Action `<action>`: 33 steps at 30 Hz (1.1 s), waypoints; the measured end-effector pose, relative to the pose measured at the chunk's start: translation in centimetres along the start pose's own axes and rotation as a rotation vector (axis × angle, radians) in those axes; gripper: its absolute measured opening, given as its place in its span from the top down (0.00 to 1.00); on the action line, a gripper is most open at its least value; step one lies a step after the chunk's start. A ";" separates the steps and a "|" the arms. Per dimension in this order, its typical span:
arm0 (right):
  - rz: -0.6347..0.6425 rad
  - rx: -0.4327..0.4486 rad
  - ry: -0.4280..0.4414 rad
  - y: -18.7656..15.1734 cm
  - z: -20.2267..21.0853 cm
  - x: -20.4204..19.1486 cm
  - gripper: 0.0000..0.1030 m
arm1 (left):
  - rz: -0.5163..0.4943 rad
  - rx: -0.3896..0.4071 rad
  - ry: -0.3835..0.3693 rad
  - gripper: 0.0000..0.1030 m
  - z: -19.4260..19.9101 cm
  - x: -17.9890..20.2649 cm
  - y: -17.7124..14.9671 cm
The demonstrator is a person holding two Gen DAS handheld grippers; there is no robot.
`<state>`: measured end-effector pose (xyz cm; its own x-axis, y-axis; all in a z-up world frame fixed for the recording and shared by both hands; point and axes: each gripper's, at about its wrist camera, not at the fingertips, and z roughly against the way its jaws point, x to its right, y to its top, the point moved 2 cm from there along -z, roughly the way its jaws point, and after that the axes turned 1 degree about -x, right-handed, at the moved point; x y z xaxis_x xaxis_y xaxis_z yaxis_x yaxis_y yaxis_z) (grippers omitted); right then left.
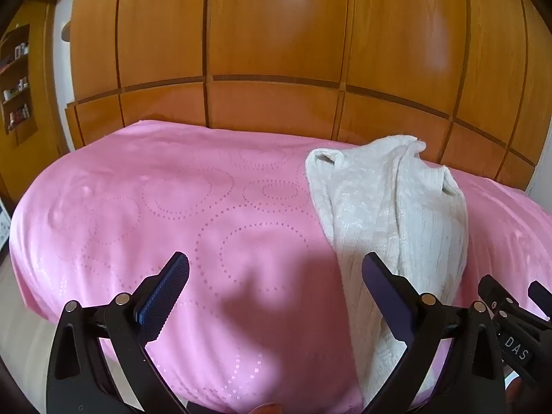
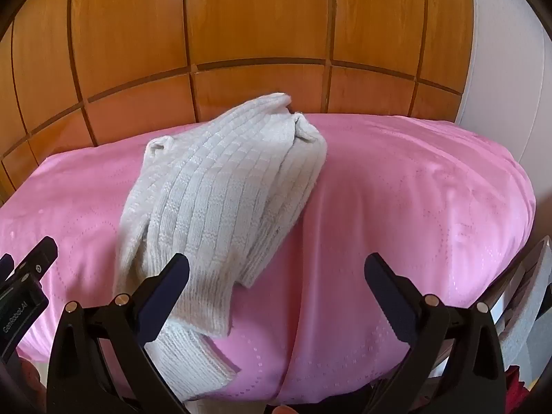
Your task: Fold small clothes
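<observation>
Broadly, the pink bedspread (image 1: 145, 214) fills both views, backed by a wall of wooden wardrobe panels (image 1: 276, 34), and on it lies the one garment to fold, a white knitted sweater (image 2: 220, 193), bunched lengthwise with its long axis running from the near edge of the bed away toward the wardrobe; its far end, where cuffs or a collar curl up, is toward the panels, and its near end drapes over the bed's front edge; the relation that matters is sideways: in the left wrist view the sweater (image 1: 393, 214) lies to the right of the left gripper (image 1: 276, 269), passing under and behind that gripper's right finger, while in the right wrist view it lies to the left of the right gripper (image 2: 276, 269), its near tail running beneath the left finger; so the garment sits between the two tools, and I judge both about equally near, each needing a short inward move to reach an edge; both grippers stand fully released, jaws spread wide with nothing between the pads; smallest, the writing: the neighbouring tool at the right of the left view carries a label reading "DAS", and the one at the left of the right view reads "GenRobot.AI".
</observation>
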<state>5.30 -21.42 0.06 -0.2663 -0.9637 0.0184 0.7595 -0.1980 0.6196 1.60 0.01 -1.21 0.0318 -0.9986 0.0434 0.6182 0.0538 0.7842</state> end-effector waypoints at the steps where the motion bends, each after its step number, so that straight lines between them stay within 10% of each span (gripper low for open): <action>1: -0.003 0.000 0.000 0.0 0.0 0.0 0.02 | 0.000 -0.003 -0.004 0.04 0.0 0.0 0.0; 33: -0.100 0.024 0.131 -1.9 2.3 3.3 0.02 | -0.004 -0.022 -0.011 0.04 -0.6 -0.2 -0.5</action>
<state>1.59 -23.86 0.73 -0.2589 -0.9549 -0.1456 0.7186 -0.2912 0.6315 1.74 0.22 -2.02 0.0206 -0.9987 0.0468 0.6353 0.0492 0.7707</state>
